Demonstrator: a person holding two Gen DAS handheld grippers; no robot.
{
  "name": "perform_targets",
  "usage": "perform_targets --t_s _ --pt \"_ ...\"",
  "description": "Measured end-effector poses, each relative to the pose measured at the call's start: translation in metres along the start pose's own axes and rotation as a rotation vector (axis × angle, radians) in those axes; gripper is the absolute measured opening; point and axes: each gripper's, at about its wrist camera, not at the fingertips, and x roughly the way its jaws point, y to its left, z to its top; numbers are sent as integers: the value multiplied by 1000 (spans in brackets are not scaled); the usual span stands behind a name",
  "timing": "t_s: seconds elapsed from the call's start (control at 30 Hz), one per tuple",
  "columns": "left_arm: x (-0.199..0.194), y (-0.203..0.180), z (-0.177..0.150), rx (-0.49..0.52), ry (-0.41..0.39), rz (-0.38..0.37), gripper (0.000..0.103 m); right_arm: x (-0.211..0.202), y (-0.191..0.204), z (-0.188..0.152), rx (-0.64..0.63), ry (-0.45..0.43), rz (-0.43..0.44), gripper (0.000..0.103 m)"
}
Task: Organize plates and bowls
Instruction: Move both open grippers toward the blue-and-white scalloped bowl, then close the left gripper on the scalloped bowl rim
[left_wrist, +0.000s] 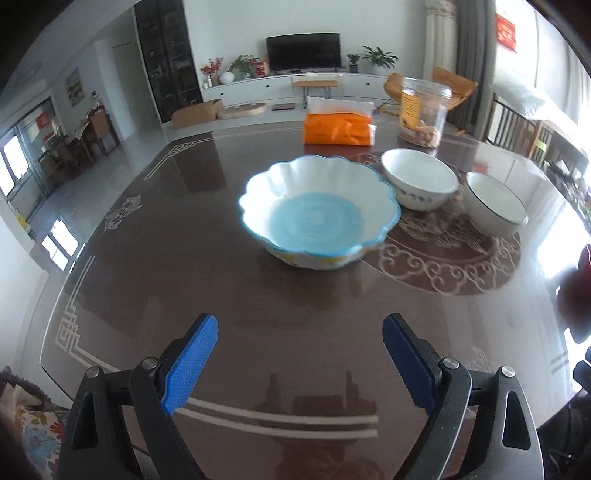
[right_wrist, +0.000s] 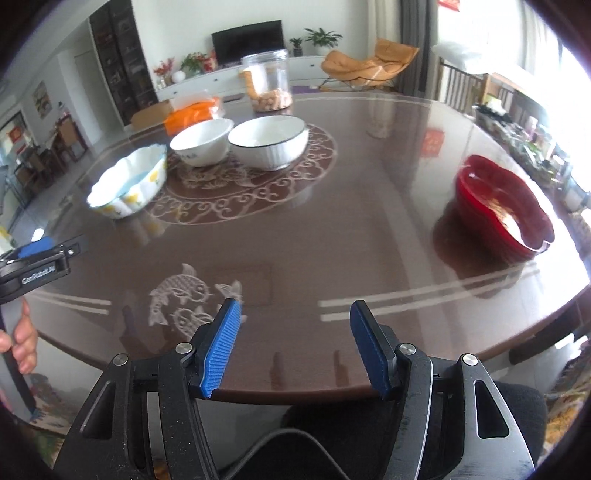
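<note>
A glossy brown table (right_wrist: 332, 229) fills a living room. In the right wrist view, the scalloped blue bowl (right_wrist: 127, 184), two white bowls (right_wrist: 201, 142) and, far right, the red dish (right_wrist: 504, 205) sit apart, unstacked. The left gripper (left_wrist: 300, 363) and right gripper (right_wrist: 295, 347) both gape empty; judging by this, sorting has barely begun.

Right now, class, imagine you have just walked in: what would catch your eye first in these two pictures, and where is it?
Probably the red bowl, alone near the table's right edge, away from everything else. Next, the scalloped bowl with its blue centre, straight ahead of the open left tongs. Two white bowls sit side by side on the table's swirl pattern.
</note>
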Motion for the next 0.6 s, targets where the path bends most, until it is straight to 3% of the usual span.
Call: perform_targets --t_s 0.1,0.17,0.23,0.33,0.4,0.53,0.6 --pt "31 44 41 -64 16 -69 90 20 30 40 -12 12 144 65" --pt "61 59 69 -63 58 -87 90 44 56 69 -61 27 183 65" --pt "91 65 93 -34 89 -61 89 72 79 97 -68 42 254 65" --pt "130 66 116 15 132 -33 78 121 107 127 7 119 328 66" --pt "149 67 123 10 168 -50 74 149 124 138 26 161 338 65" --pt "169 63 127 19 209 -85 62 183 143 146 13 193 262 64" --pt "172 62 128 15 209 -93 58 195 146 148 8 207 237 55"
